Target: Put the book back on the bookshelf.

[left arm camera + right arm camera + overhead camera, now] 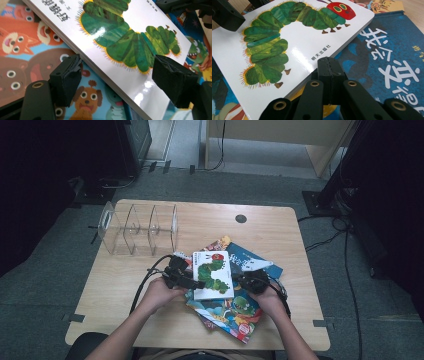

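I see a light wooden table (280,227) on grey carpet (350,285). Beyond the table stands pale wooden furniture (320,150); black curtains (35,180) hang left and right of it, and cables (345,245) trail right.

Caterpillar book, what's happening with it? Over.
Left gripper open astride caterpillar book edge. Right gripper shut, at opposite edge. Book on pile; rack apart.
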`<state>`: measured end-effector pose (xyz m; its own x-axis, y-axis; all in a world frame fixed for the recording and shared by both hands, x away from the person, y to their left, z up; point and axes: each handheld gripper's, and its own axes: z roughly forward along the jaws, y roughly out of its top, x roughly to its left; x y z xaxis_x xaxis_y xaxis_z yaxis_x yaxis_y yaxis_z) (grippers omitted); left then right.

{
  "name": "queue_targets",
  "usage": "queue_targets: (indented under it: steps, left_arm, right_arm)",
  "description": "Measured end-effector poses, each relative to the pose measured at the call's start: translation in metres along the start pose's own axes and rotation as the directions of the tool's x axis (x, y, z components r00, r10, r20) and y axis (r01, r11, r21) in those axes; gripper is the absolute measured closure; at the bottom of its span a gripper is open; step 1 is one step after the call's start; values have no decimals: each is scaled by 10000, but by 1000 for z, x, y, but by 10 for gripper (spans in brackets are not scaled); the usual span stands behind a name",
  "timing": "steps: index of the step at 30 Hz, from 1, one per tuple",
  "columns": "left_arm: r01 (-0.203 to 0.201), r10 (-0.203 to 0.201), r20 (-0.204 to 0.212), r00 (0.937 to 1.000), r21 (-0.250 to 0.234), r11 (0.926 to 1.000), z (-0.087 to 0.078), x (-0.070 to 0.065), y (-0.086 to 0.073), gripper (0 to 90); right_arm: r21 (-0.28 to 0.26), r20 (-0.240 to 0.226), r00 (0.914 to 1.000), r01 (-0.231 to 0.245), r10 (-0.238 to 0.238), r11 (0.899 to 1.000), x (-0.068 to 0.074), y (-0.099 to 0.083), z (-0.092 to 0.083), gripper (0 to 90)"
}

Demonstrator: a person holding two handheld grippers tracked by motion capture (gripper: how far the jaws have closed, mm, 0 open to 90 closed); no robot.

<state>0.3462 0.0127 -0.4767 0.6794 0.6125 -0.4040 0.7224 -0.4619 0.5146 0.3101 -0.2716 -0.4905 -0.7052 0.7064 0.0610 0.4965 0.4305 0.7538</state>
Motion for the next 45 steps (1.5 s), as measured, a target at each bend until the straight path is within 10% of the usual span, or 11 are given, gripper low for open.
queue_targets:
  steps: [17, 26, 32, 45]
  left_arm:
    - [1690, -1684, -339, 9851, 151, 9855, -4, 1, 3, 332]
    - [1736, -1723, -665, 9828, 133, 9847, -2, -5, 3, 284]
    - [2490, -2483, -362, 9680, 167, 9684, -7, 3, 6, 366]
    - [2082, -2049, -684, 9764, 440, 9771, -8, 3, 6, 395]
  right_arm:
    - [75, 19, 9998, 201, -201, 9998, 8, 2, 2, 900]
    - [106, 160, 9995, 278, -280, 9996, 12, 3, 3, 900]
    - [55, 235, 9997, 108, -109, 9999, 13, 3, 4, 900]
    - [77, 235, 9997, 103, -105, 9999, 14, 5, 5, 900]
